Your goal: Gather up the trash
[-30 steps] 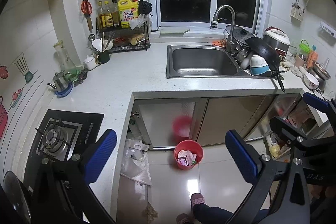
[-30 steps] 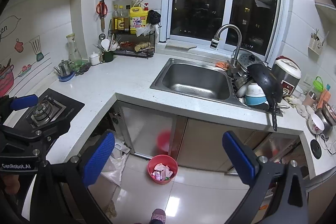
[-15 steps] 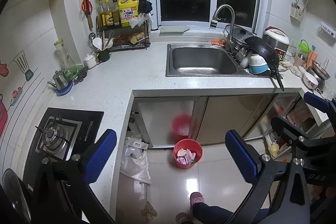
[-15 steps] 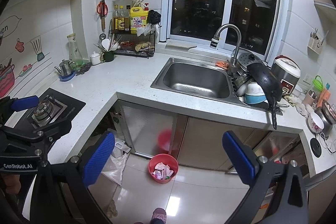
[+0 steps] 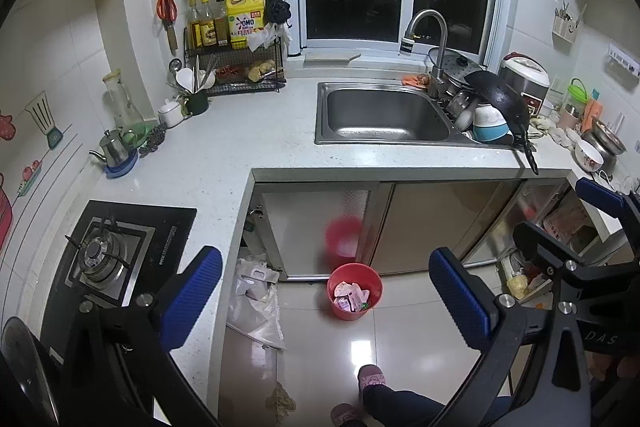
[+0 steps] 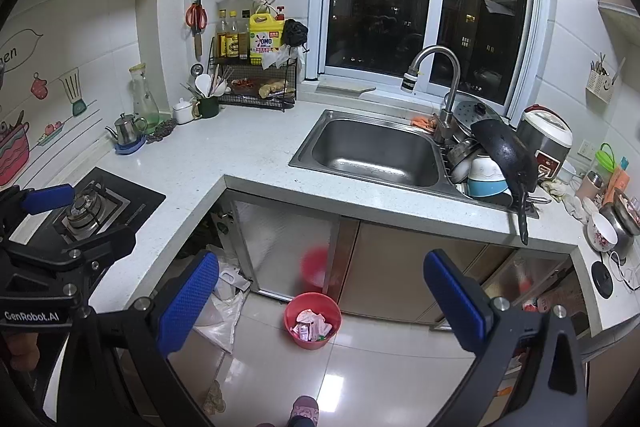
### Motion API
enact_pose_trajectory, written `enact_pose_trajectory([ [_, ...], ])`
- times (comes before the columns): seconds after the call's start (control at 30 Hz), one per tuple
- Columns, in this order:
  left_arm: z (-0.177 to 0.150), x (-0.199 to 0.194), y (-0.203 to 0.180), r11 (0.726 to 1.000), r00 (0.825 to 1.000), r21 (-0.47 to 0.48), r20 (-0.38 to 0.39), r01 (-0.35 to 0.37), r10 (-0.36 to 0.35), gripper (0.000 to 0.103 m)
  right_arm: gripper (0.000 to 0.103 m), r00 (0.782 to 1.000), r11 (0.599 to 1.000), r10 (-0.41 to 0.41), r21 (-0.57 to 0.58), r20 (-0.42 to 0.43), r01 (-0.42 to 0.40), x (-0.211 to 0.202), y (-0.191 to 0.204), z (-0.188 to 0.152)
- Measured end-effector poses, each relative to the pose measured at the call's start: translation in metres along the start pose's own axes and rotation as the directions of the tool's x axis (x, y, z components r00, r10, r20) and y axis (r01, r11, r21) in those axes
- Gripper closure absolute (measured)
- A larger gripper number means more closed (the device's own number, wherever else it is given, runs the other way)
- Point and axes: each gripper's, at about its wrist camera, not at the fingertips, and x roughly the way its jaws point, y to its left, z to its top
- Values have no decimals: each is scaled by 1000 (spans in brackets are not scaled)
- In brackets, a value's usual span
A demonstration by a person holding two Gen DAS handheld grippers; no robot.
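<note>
Hovering high above the kitchen floor, the left gripper (image 5: 324, 301) is holding its blue pads spread wide with nothing between them, and the right gripper (image 6: 320, 301) is gaping just as wide and just as empty. Below both, the red bin (image 5: 354, 291) is standing on the tiled floor in front of the cabinet doors (image 5: 436, 227), with crumpled wrappers (image 5: 351, 297) already lying inside it. Beside the cabinet corner, white plastic bags (image 5: 256, 301) are slumping on the floor, possibly rubbish waiting to be gathered. The countertop (image 5: 224, 147) is looking clear of obvious litter, and the sink (image 5: 384, 115) is sitting empty. Collection seems either largely finished or paused between pickups; neither gripper is carrying anything.
</note>
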Motion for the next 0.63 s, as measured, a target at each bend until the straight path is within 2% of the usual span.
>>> enact_pose_trajectory([
  [0.63,-2,-2,-3,1000,1000,9,6,-10,10,0,1,1000,1000,1,7,-2,-1,-3,2,-2],
])
